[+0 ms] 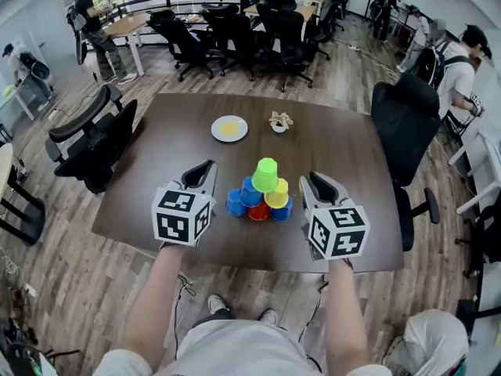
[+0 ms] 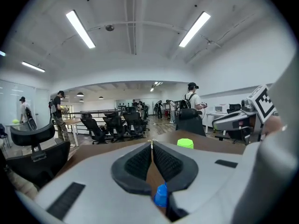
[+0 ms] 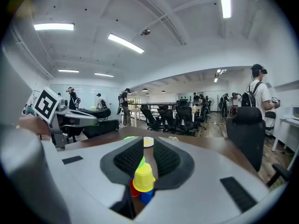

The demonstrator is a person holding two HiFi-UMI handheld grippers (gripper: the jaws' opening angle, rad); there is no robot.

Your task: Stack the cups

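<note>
Cup pyramid [image 1: 261, 197] near the front edge of the table [image 1: 149, 186], green cup [image 1: 267, 174] on top; stacking looks complete. My left gripper [image 1: 208, 165] is clenched on nothing, my right gripper [image 1: 314, 178] slightly parted and empty. I should keep both clear of the pile. Plate [image 1: 229, 128] toward the far edge; office chairs [image 1: 235, 34] beyond

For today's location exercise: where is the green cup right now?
In the head view the green cup tops the cup pyramid on the brown table, between the left gripper and right gripper.
</note>
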